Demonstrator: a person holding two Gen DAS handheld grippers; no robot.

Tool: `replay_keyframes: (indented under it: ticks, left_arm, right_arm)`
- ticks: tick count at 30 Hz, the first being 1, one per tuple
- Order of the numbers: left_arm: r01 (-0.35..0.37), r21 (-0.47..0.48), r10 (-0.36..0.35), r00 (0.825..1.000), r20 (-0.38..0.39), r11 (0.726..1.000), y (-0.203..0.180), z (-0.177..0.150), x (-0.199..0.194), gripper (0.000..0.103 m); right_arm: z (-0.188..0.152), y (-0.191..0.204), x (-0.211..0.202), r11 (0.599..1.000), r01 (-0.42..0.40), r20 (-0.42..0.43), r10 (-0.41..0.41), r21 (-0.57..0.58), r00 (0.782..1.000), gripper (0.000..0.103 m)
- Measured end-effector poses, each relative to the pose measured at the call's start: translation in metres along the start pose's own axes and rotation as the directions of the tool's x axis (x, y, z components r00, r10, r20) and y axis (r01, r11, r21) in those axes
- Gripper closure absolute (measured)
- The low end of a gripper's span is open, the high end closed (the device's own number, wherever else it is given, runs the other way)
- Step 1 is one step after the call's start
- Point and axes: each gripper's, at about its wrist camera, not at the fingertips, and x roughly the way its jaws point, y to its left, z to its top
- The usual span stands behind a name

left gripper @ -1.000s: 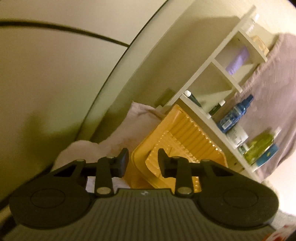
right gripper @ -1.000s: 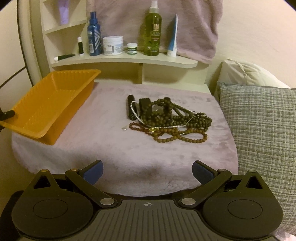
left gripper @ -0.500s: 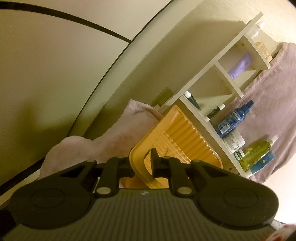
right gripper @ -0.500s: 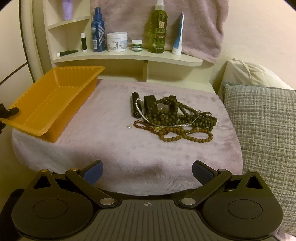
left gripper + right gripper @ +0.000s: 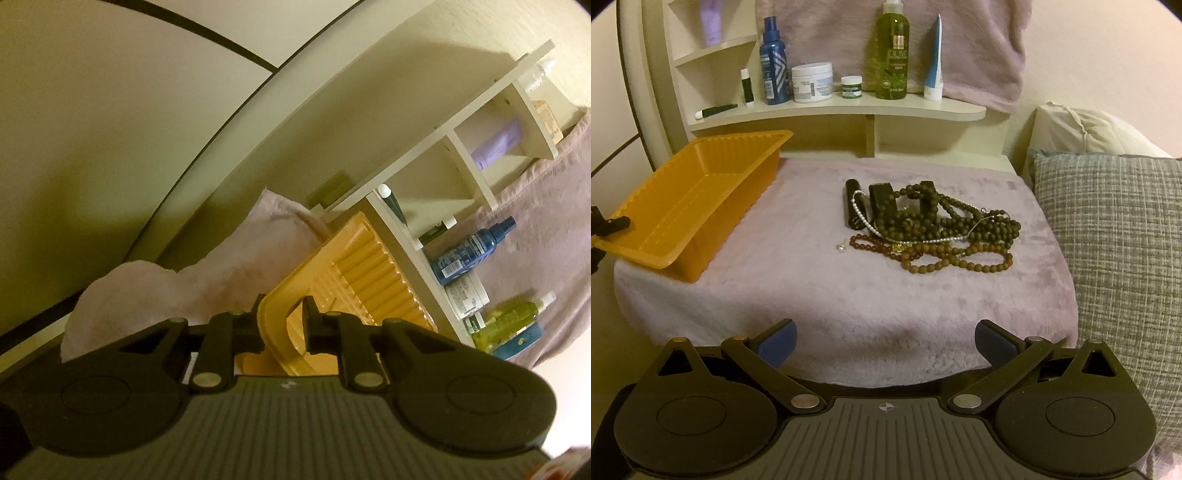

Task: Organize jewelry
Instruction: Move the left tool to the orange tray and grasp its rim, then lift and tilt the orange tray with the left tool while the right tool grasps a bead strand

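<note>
An orange ribbed plastic tray (image 5: 690, 206) sits at the left of a pink furry cloth (image 5: 820, 295). My left gripper (image 5: 281, 325) is shut on the tray's near corner rim (image 5: 275, 325); its finger shows at the far left of the right wrist view (image 5: 609, 223). A tangled pile of bead necklaces (image 5: 934, 229), dark brown, reddish brown and a white pearl strand, lies mid-cloth with black tubes (image 5: 854, 203). A tiny ring or earring (image 5: 842, 247) lies just left of the pile. My right gripper (image 5: 884, 343) is open and empty at the cloth's front edge.
A white shelf (image 5: 842, 110) behind the cloth holds a blue spray bottle (image 5: 772, 70), white jars, a green olive bottle (image 5: 892, 51) and tubes. A grey woven pillow (image 5: 1115, 258) lies at the right. A curved wall panel stands to the left.
My left gripper closed from open onto the tray's corner rim. The tray has shifted slightly. My right gripper stayed open, moving a little closer and lower.
</note>
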Motion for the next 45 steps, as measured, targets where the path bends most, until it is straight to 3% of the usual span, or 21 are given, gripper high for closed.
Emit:
replay_keyframes:
  ticks: [6,9,12,16,21,32,39,45]
  left_arm:
    - [0.003,-0.018,-0.003,1.000,-0.015,1.000,0.001,0.006,0.002,0.087]
    - [-0.043,0.116,0.042,0.999,0.010,0.992,-0.017,0.004,-0.003,0.089]
    - [-0.106,0.284,0.091,0.994,0.065,0.953,-0.044,-0.006,-0.010,0.091]
    - [-0.130,0.396,0.099,0.990,0.096,0.909,-0.067,-0.019,-0.015,0.093]
    - [-0.161,0.461,0.117,0.986,0.122,0.873,-0.079,-0.027,-0.018,0.094]
    - [-0.236,0.636,0.138,0.970,0.201,0.734,-0.112,-0.050,-0.030,0.094]
    - [-0.285,0.722,0.141,0.957,0.254,0.630,-0.138,-0.066,-0.034,0.094]
    - [-0.308,0.751,0.143,0.950,0.278,0.584,-0.152,-0.072,-0.032,0.094]
  right_arm:
    - [0.000,-0.001,0.001,1.000,-0.004,0.001,0.004,0.013,1.000,0.001]
    - [0.000,-0.002,0.002,1.000,-0.007,0.004,0.007,0.017,1.000,0.001]
    - [0.000,-0.003,0.003,1.000,-0.007,0.008,0.007,0.025,1.000,0.001]
    - [0.001,-0.006,0.006,0.999,-0.015,0.022,0.014,0.036,1.000,0.001]
    - [0.003,-0.014,0.011,0.998,-0.019,0.050,0.016,0.065,0.999,0.001]
    - [0.012,-0.037,0.020,0.994,-0.025,0.136,0.010,0.107,0.991,0.001]
    - [0.021,-0.045,0.041,0.998,-0.041,0.192,0.031,0.050,0.981,0.024]
    - [0.039,-0.054,0.063,0.997,-0.063,0.211,0.052,0.045,0.976,0.050]
